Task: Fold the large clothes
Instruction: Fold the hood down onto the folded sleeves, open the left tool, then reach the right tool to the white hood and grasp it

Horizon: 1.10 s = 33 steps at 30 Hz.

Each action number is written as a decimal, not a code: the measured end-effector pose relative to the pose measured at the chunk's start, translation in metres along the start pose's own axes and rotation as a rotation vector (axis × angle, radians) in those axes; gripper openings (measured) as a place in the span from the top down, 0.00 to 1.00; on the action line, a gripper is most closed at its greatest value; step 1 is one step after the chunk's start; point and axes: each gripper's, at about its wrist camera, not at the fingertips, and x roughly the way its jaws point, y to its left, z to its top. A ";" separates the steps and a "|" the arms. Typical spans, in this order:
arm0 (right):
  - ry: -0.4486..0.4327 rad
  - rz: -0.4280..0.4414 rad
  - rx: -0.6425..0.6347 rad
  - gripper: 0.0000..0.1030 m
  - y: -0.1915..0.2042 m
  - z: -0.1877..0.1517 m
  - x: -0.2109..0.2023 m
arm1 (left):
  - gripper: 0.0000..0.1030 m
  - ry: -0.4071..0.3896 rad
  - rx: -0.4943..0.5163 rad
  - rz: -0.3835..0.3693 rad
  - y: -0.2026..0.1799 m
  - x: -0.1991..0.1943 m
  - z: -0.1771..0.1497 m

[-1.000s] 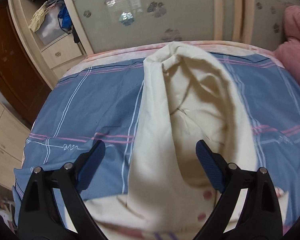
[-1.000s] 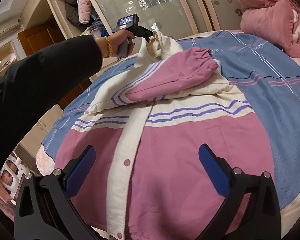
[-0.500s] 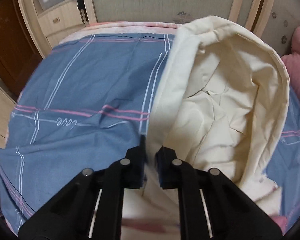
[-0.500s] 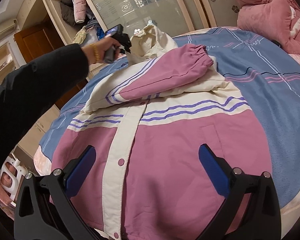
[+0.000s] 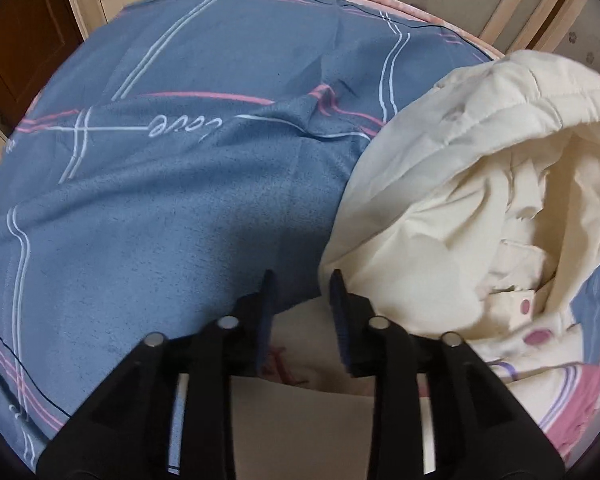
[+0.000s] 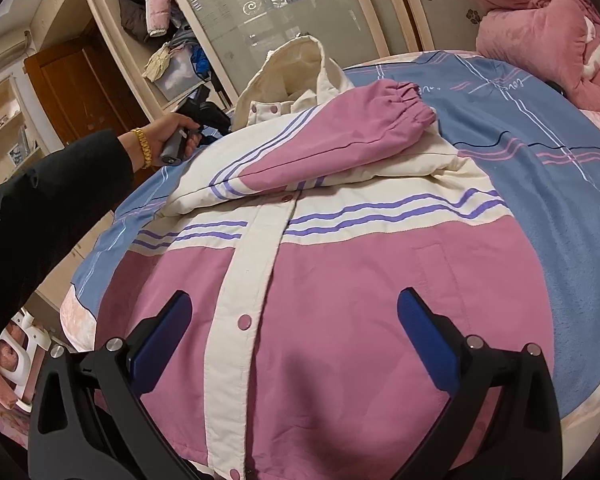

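Note:
A pink and cream jacket (image 6: 340, 280) lies front up on the bed with its snaps closed. One pink sleeve (image 6: 340, 132) is folded across the chest. Its cream hood (image 5: 480, 200) lies crumpled at the collar end and stands up at the back (image 6: 296, 68) in the right wrist view. My left gripper (image 5: 302, 280) points down at the sheet just left of the hood's edge. Its jaws are opening, with a narrow gap and no cloth pinched between them. My right gripper (image 6: 296, 320) hangs wide open over the jacket's lower front, holding nothing.
The blue checked sheet (image 5: 160, 220) covers the bed. A pink quilt (image 6: 548, 28) is heaped at the far right corner. Wardrobe glass doors (image 6: 300, 0) and open shelves with clothes (image 6: 168, 40) stand behind the bed. A person's dark sleeve (image 6: 40, 220) reaches in from the left.
The left gripper went from wide open over the hood to shut on the hood's edge, then swung left and down. Its jaws have now parted and the hood lies to its right. The right gripper stayed still.

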 end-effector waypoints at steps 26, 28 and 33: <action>-0.107 -0.243 -0.108 0.01 0.013 0.030 0.013 | 0.02 -0.672 0.254 -0.128 -0.032 -0.193 -0.326; -0.124 -0.254 -0.167 0.01 0.023 0.056 0.022 | 0.02 -0.643 0.233 -0.212 -0.027 -0.190 -0.323; -0.154 -0.250 -0.236 0.01 0.041 0.162 0.077 | 0.02 -0.670 0.226 -0.227 -0.026 -0.197 -0.321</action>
